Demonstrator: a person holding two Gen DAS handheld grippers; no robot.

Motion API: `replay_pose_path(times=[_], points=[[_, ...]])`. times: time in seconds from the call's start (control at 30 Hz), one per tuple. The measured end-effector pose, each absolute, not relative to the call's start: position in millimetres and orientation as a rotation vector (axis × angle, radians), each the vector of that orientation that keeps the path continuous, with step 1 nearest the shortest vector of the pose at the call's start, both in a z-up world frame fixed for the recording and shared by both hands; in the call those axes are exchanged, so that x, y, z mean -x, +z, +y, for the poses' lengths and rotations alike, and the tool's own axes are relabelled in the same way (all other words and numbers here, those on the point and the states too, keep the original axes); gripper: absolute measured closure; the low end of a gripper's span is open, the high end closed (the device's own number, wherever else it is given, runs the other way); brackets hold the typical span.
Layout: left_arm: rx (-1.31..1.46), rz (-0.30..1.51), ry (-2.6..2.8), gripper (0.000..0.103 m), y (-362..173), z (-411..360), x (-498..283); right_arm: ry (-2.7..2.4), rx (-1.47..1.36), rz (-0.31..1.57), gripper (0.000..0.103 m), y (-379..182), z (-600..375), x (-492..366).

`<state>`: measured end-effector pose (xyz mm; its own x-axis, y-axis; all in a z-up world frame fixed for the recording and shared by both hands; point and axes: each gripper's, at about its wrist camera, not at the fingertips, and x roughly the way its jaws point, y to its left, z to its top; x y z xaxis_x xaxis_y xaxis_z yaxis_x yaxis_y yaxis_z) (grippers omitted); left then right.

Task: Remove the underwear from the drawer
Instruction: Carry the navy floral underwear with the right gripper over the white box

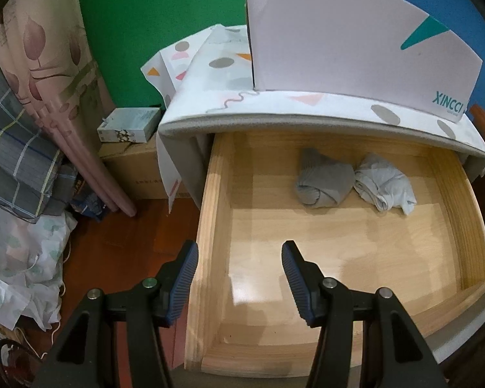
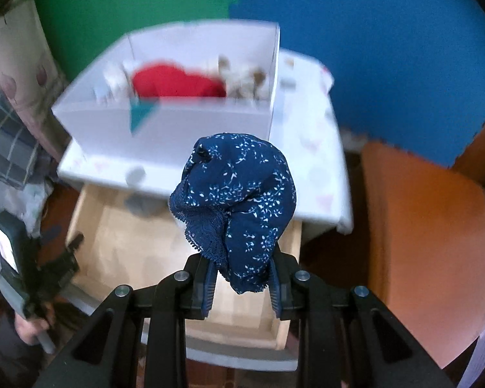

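The wooden drawer [image 1: 307, 258] stands pulled out of a white cabinet [image 1: 274, 119]. At its back lie a rolled grey piece of underwear [image 1: 323, 182] and a crumpled white one [image 1: 384, 184]. My left gripper [image 1: 239, 274] hovers open over the drawer's front left corner, nothing between its pads. In the right wrist view my right gripper [image 2: 242, 278] is shut on a navy underwear with white flowers and a lace edge [image 2: 239, 200], held high above the drawer [image 2: 119, 245]. The left gripper [image 2: 71, 249] shows there at the drawer's left side.
A white open box [image 2: 177, 123] on the cabinet top holds a red cloth [image 2: 177, 84] and pale items. An orange chair [image 2: 426, 242] stands right of the cabinet. Left of it are a cardboard box [image 1: 132, 168], a small carton [image 1: 129, 124] and piled bedding [image 1: 19, 148].
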<state>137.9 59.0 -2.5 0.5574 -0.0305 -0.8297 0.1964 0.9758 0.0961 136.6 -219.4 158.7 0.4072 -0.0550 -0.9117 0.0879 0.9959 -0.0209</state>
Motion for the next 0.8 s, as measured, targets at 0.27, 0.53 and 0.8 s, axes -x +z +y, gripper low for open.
replay_pose_path(times=[0.27, 0.53, 0.8], points=[[-0.185, 0.955, -0.137, 0.048, 0, 60, -137, -0.105, 0.01, 1.062, 0.079, 203, -215, -186], [-0.172, 0.961, -0.143, 0.048, 0, 61, -138, -0.124, 0.045, 1.049, 0.078, 202, -202, -247], [-0.167, 0.975, -0.143, 0.048, -3, 62, -140, -0.171, 0.055, 1.118, 0.075, 170, -208, -293]])
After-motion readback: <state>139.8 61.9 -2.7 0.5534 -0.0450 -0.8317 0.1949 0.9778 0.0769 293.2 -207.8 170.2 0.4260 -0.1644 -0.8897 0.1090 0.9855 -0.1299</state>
